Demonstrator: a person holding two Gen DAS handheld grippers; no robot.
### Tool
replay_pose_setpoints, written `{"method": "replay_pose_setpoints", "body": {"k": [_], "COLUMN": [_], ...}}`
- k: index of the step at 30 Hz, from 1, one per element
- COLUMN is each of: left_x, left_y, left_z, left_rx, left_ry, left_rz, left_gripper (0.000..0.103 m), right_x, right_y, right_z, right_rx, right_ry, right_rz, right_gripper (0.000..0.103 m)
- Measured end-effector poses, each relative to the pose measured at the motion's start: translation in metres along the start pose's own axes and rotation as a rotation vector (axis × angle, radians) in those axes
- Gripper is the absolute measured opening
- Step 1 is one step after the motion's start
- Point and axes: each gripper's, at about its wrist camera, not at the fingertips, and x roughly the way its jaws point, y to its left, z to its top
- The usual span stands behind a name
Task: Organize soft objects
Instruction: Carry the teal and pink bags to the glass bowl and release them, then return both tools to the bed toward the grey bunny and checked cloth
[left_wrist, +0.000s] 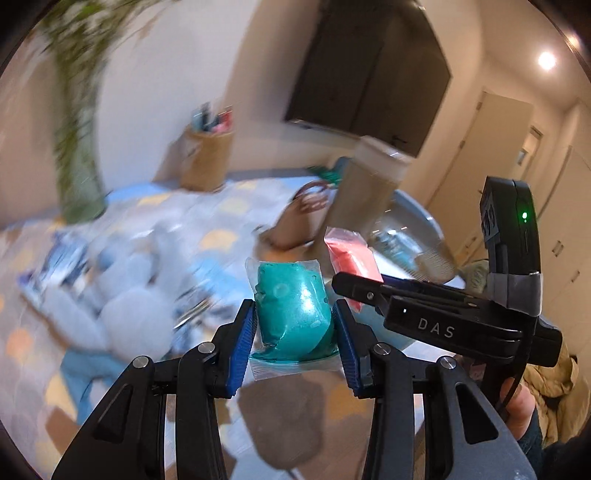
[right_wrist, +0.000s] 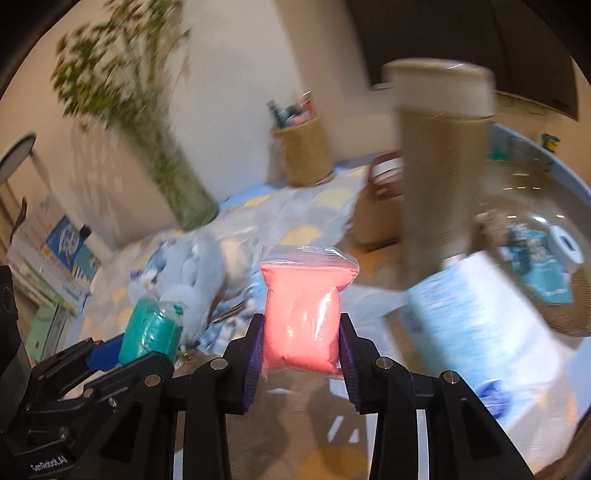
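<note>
My left gripper (left_wrist: 294, 323) is shut on a clear bag of teal clay (left_wrist: 293, 310), its blue pads (left_wrist: 243, 343) pressing both sides, and it is held up off the table. My right gripper (right_wrist: 302, 338) is shut on a clear bag of pink clay (right_wrist: 304, 314), also lifted. The two grippers are side by side. In the left wrist view the right gripper's body (left_wrist: 436, 317) crosses on the right with the pink bag (left_wrist: 351, 258) beyond it. In the right wrist view the teal bag (right_wrist: 151, 332) shows at lower left in the left gripper. A pale blue plush toy (right_wrist: 195, 273) lies on the table behind.
A patterned cloth (left_wrist: 221, 210) covers the table. On it stand a glass vase with green stems (right_wrist: 177, 184), a woven basket of small items (right_wrist: 304, 151), a tall beige canister (right_wrist: 439, 155), a brown handbag (left_wrist: 299, 221) and a round blue-rimmed glass tray (right_wrist: 535, 206). Boxes (right_wrist: 55, 258) are stacked at left.
</note>
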Motion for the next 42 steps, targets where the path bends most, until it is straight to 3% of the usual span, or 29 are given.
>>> {"method": "replay_pose_setpoints", "body": {"k": [5, 11, 17, 20, 29, 31, 33, 34, 42], "left_x": [0.023, 0.062, 0.092, 0.11, 0.161, 0.169, 0.179, 0.182, 0.164], "left_y": [-0.037, -0.085, -0.135, -0.16, -0.193, -0.192, -0.192, -0.191, -0.191], "left_z": [0.026, 0.046, 0.067, 0.076, 0.089, 0.09, 0.091, 0.089, 0.077], "left_rx": [0.071, 0.149, 0.21, 0.245, 0.265, 0.26, 0.259, 0.25, 0.268], "left_ry": [-0.005, 0.028, 0.036, 0.025, 0.014, 0.008, 0.023, 0.033, 0.061], "left_rz": [-0.067, -0.147, -0.192, -0.181, -0.119, -0.11, -0.133, -0.134, -0.201], "left_gripper": [0.039, 0.039, 0.039, 0.039, 0.045, 0.055, 0.069, 0.07, 0.07], "right_x": [-0.027, -0.055, -0.074, -0.079, -0.057, -0.049, -0.042, -0.04, -0.058], "right_y": [-0.038, -0.09, -0.145, -0.171, -0.228, -0.236, -0.246, -0.252, -0.257], "right_z": [0.013, 0.03, 0.059, 0.078, 0.116, 0.121, 0.123, 0.122, 0.103], "right_rx": [0.058, 0.121, 0.191, 0.227, 0.34, 0.349, 0.363, 0.376, 0.393], "right_ry": [-0.025, -0.066, -0.124, -0.139, -0.106, -0.088, -0.072, -0.075, -0.09], "right_rz": [-0.05, -0.173, -0.258, -0.286, -0.23, -0.217, -0.205, -0.2, -0.175], "right_gripper": [0.037, 0.037, 0.037, 0.037, 0.037, 0.042, 0.07, 0.073, 0.074]}}
